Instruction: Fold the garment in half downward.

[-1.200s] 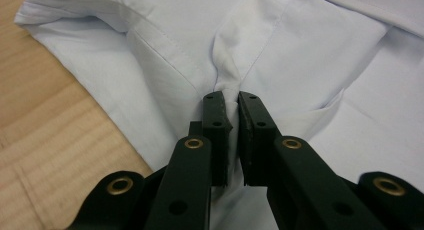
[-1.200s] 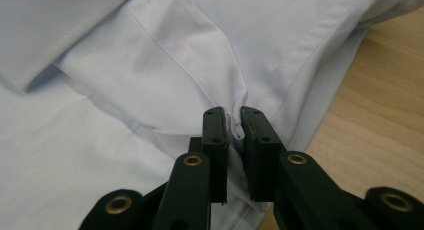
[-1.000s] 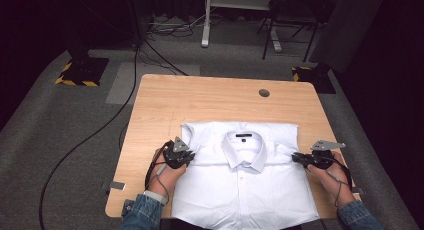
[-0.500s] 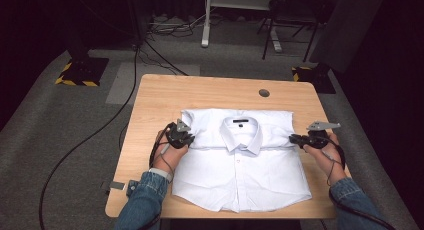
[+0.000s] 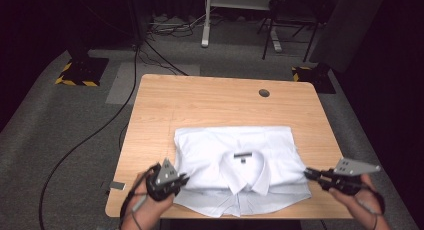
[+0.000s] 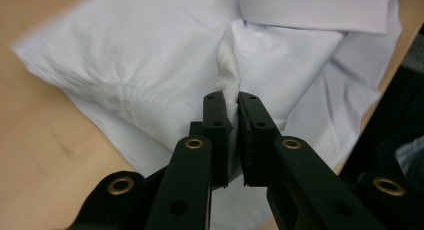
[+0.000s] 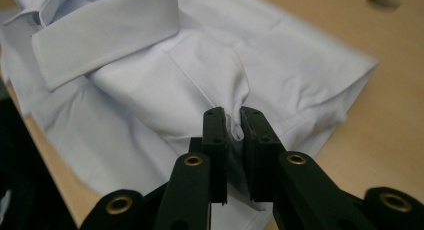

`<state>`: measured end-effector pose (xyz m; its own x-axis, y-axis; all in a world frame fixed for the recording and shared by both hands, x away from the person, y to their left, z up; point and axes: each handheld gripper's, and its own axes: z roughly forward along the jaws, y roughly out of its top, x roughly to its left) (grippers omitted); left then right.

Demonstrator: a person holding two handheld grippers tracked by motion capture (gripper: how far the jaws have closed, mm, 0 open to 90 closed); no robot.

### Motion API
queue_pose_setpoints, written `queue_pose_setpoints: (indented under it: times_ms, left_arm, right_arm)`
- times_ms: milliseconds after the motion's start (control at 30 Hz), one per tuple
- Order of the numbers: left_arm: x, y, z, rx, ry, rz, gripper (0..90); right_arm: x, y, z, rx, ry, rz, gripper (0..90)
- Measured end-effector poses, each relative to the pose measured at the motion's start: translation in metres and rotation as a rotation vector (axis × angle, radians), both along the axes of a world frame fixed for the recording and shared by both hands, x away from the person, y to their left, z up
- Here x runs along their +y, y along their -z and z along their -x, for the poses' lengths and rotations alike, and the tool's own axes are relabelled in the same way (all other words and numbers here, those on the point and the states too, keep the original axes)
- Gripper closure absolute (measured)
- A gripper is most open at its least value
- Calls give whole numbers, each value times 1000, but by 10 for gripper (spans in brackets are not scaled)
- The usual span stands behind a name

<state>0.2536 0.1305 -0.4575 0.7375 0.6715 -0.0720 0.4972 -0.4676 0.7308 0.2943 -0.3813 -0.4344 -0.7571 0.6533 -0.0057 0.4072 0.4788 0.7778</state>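
White shirt [image 5: 235, 165] pinched by left gripper [image 6: 231, 121] and right gripper [image 7: 234, 125]; table [image 5: 200, 100] hole [image 5: 264, 93] beyond.

You work at a light wooden table [image 5: 200, 102] with a round cable hole [image 5: 264, 93] near its far right corner. A folded white shirt [image 5: 210, 150] lies at the near edge, collar [image 5: 247, 170] up.

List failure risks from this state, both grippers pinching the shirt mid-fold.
1. The left gripper and right gripper each hold only a small bunch of the white shirt; the cloth could slip out.
2. The shirt's near hem lies at the table edge and might slide off.
3. An uneven pull could skew the collar.
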Motion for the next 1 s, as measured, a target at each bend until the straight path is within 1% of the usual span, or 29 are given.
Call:
queue_pose_setpoints:
  times_ms: [33, 67, 100, 133, 167, 200, 267, 300, 367, 400, 467, 533, 600, 667, 733, 767, 800, 833, 900, 933, 967, 1000]
  left_arm:
    - [-2, 13, 4, 13, -6, 8, 831]
    - [-3, 22, 6, 10, -14, 2, 831]
    - [-5, 29, 7, 1, -23, -10, 830]
    - [-6, 34, 6, -2, -30, -10, 830]
    - [-7, 38, 3, -2, -33, -11, 829]
    - [-8, 41, -1, -4, -35, -12, 828]
    - [-10, 44, -10, -22, -44, -19, 826]
    - [-10, 45, -15, -30, -50, -24, 825]
    - [-10, 46, -27, -51, -69, -32, 822]
    - [-10, 46, -33, -58, -79, -29, 820]
    - [-9, 47, -45, -67, -94, -32, 819]
    - [-9, 48, -55, -74, -104, -28, 818]
    - [-9, 49, -63, -78, -113, -15, 818]
    - [-8, 50, -69, -73, -118, 0, 818]
    - [-9, 49, -72, -84, -111, -9, 819]
    - [-9, 47, -73, -78, -112, -5, 819]
    - [-8, 43, -72, -84, -116, 8, 820]
    - [-6, 37, -71, -93, -121, 25, 820]
    - [-3, 21, -62, -118, -125, 59, 823]
    - [-3, 13, -56, -140, -113, 48, 825]
    - [-4, 6, -47, -155, -95, 32, 827]
    - [-4, 1, -39, -159, -77, 23, 828]
  right_arm:
    - [-1, 15, 4, 19, 3, 4, 820]
    - [-3, 27, 5, 29, 10, 5, 820]
    - [-5, 35, 5, 42, 18, 3, 819]
    - [-7, 42, 4, 50, 25, -11, 819]
    - [-8, 46, 3, 58, 31, -20, 819]
    - [-9, 50, 1, 61, 35, -18, 818]
    - [-9, 57, -3, 67, 38, 0, 816]
    - [-9, 60, -5, 68, 44, -2, 815]
    - [-9, 65, -10, 67, 60, -23, 815]
    - [-9, 66, -13, 62, 66, -32, 814]
    - [-7, 67, -18, 54, 78, -37, 813]
    - [-5, 67, -25, 46, 86, -30, 812]
    - [-3, 67, -33, 42, 96, -25, 811]
    - [-2, 66, -43, 36, 104, -16, 811]
    - [-1, 65, -52, 38, 110, -7, 812]
    - [-1, 63, -55, 39, 112, -2, 812]
    - [-1, 60, -57, 32, 114, -3, 812]
    - [-1, 55, -58, 18, 114, -15, 812]
    - [-2, 40, -54, -19, 106, -56, 814]
    - [-2, 32, -49, -36, 99, -64, 816]
    - [-2, 25, -43, -53, 92, -59, 817]
    - [-2, 20, -36, -66, 87, -50, 817]
